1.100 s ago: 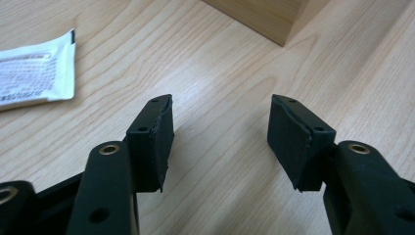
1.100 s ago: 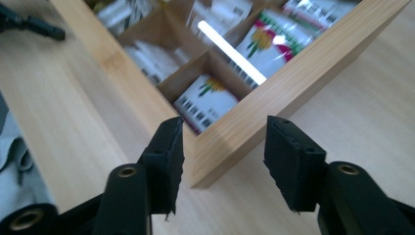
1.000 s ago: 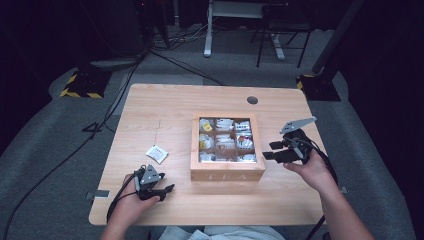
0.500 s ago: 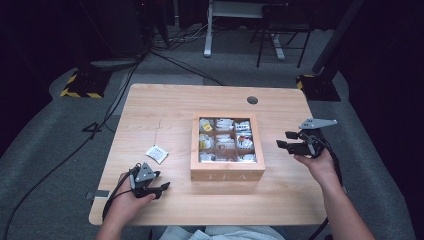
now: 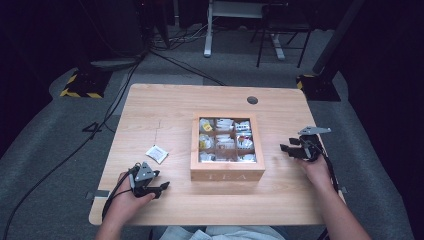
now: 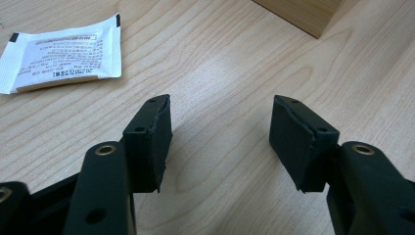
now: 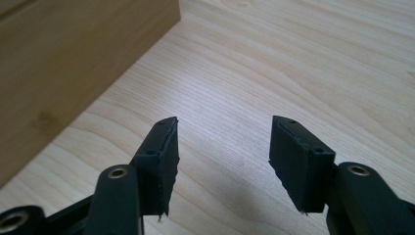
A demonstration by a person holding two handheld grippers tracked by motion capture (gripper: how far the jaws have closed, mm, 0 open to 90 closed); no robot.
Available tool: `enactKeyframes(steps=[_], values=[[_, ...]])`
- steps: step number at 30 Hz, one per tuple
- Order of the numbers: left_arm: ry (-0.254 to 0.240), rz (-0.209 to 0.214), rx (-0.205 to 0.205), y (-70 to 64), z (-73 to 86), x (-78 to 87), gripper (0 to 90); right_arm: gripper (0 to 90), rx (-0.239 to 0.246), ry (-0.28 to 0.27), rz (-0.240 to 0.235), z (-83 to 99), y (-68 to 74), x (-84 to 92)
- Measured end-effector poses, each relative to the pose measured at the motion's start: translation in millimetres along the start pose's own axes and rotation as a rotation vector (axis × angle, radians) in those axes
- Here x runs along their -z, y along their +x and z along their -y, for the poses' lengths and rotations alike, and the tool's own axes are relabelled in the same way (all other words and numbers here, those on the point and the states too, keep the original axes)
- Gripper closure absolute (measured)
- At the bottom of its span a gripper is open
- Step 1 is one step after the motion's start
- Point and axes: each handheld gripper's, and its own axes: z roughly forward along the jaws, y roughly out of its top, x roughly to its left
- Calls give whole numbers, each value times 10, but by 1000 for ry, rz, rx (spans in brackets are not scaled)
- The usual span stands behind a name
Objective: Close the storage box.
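At the left of the table [image 5: 165, 115], the left gripper [image 5: 159, 188] is held low near the front edge by the left hand [image 5: 125, 202]. Its jaws are spread wide, with nothing between them; in the left gripper view, bare wood is seen through the gap of the left gripper [image 6: 220, 139]. Its cable [image 5: 111, 197] is looped back past the wrist.

A white sachet [image 5: 156, 154] is laid flat on the wood just beyond that gripper, apart from it and well left of the box. In the left gripper view the sachet [image 6: 61, 51] is seen at upper left, printed side up, clear of the jaws, and a corner of the box [image 6: 303, 14] is seen at the top.

At the middle of the table the wooden box [image 5: 227, 172] is set, open at the top and divided into nine compartments. Packets [image 5: 225, 135] are seen in the compartments; what is printed on them cannot be made out. Letters are marked on the front wall.

At the right, the right gripper [image 5: 286, 149] is held by the right hand [image 5: 317, 167] just beside the box, not touching it, and pointed toward its side wall. Its jaws are also spread wide and empty. In the right gripper view, the right gripper [image 7: 222, 152] is seen over bare wood, with the box wall [image 7: 73, 58] at upper left.
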Motion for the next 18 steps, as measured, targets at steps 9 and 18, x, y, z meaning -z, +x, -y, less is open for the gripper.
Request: enactKeyframes(steps=[9, 18], values=[[5, -4, -3, 3, -7, -5, 402, 392, -20, 29, 3, 183, -52, -196], [7, -7, 1, 2, -17, -18, 384, 185, -7, -10, 29, 232, 15, -258]])
